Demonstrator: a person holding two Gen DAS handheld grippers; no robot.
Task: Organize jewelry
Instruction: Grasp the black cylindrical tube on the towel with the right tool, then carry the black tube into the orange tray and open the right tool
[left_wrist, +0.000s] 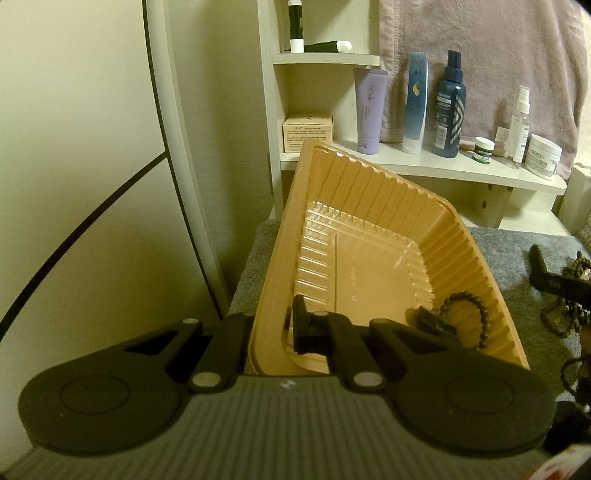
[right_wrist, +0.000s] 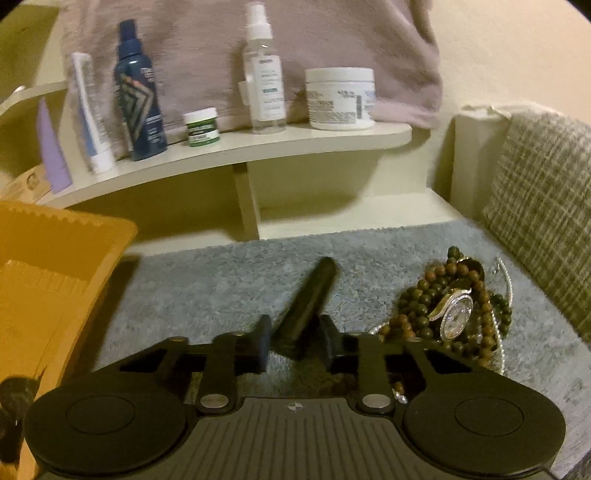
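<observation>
An orange plastic tray (left_wrist: 369, 192) stands tilted on a grey towel; my left gripper (left_wrist: 271, 332) is shut on its near left rim. A dark bead bracelet (left_wrist: 469, 314) and a small dark piece (left_wrist: 432, 323) lie in the tray's near right corner. My right gripper (right_wrist: 295, 341) is shut on a dark stick-shaped piece (right_wrist: 308, 295) above the towel. Beside it on the right lies a heap of brown and green bead strands (right_wrist: 417, 295) with a silver wristwatch (right_wrist: 456, 314) and a thin chain (right_wrist: 508, 280). The tray also shows at the left of the right wrist view (right_wrist: 55, 258).
A cream shelf unit (left_wrist: 443, 166) behind the tray carries tubes, bottles and jars (right_wrist: 340, 98). A pink towel (left_wrist: 480, 55) hangs behind it. A white curved panel (left_wrist: 177, 147) stands on the left. A checked cushion (right_wrist: 543, 206) lies at the right. The grey towel (right_wrist: 207, 288) covers the surface.
</observation>
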